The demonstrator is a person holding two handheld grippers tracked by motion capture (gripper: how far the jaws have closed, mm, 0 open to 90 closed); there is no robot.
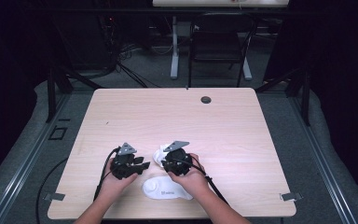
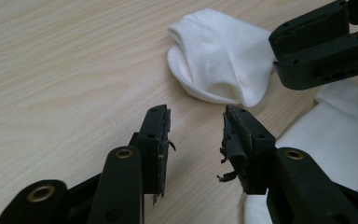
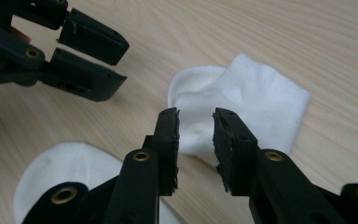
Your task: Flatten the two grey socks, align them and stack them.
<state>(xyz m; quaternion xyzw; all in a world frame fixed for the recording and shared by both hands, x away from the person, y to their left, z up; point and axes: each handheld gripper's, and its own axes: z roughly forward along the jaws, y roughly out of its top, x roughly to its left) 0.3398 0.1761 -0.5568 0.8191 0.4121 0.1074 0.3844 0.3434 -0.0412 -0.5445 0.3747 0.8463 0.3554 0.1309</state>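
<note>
1. Jaws of the right gripper (image 3: 196, 135) stand partly spread, nothing pinched between them. They hover just above the near edge of the crumpled sock (image 3: 242, 102), which lies on the tabletop (image 3: 307, 37) at about 12 o'clock from the tips.
2. Jaws of the left gripper (image 2: 196, 135) are likewise spread and empty, over bare wood. The crumpled sock (image 2: 219, 60) sits at roughly 1 o'clock from them, a little apart.
3. Both grippers point toward that same sock from opposite sides (a sensible set-up for taking one edge each), so I judge the step in hand to be a two-sided approach before a pinch.
4. In the high view the left gripper (image 1: 137, 165) and right gripper (image 1: 165, 161) sit close together near the front middle of the tabletop (image 1: 242, 121), with the crumpled sock (image 1: 161, 153) between them and partly under the right one.
5. A second sock, the flat sock (image 1: 167, 189), lies at 6 o'clock from the crumpled one, close to the front edge and beside the person's right hand (image 1: 191, 176). It looks laid out smooth, perhaps as the mate to be paired.
6. Left hand (image 1: 114, 183) holds its gripper low over the tabletop, which suits a grab at thin cloth.
</note>
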